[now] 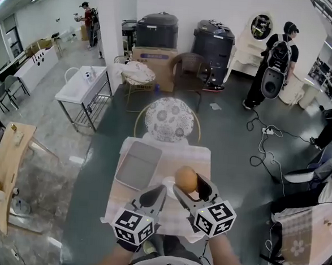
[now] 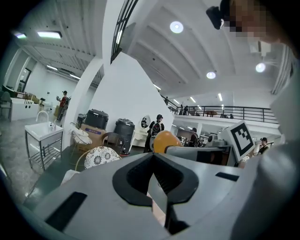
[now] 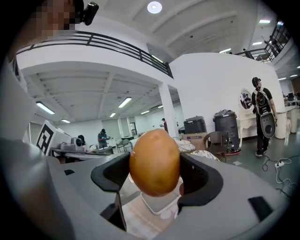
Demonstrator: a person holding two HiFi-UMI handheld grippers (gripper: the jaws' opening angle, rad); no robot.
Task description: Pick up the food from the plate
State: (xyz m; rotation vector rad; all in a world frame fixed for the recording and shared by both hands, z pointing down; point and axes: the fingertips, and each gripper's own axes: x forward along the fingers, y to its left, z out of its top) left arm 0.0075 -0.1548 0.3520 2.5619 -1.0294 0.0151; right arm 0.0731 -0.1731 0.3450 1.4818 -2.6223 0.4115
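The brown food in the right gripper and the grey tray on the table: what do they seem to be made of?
The food: smooth, orange-brown, with a faint sheen; possibly a plastic model, though real bread cannot be excluded. The tray: flat, dull grey, with a raised rim; probably metal, perhaps plastic.

left gripper (image 1: pixel 157 194) and right gripper (image 1: pixel 188 181) are grey with black fingers (image 1: pixel 203 187) and marker cubes (image 1: pixel 215 217).

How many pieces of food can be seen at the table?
1. The brown egg-shaped food is clamped between the jaws of the right gripper, above the white plate. Part of the plate is covered in the head view, so more could be hidden.
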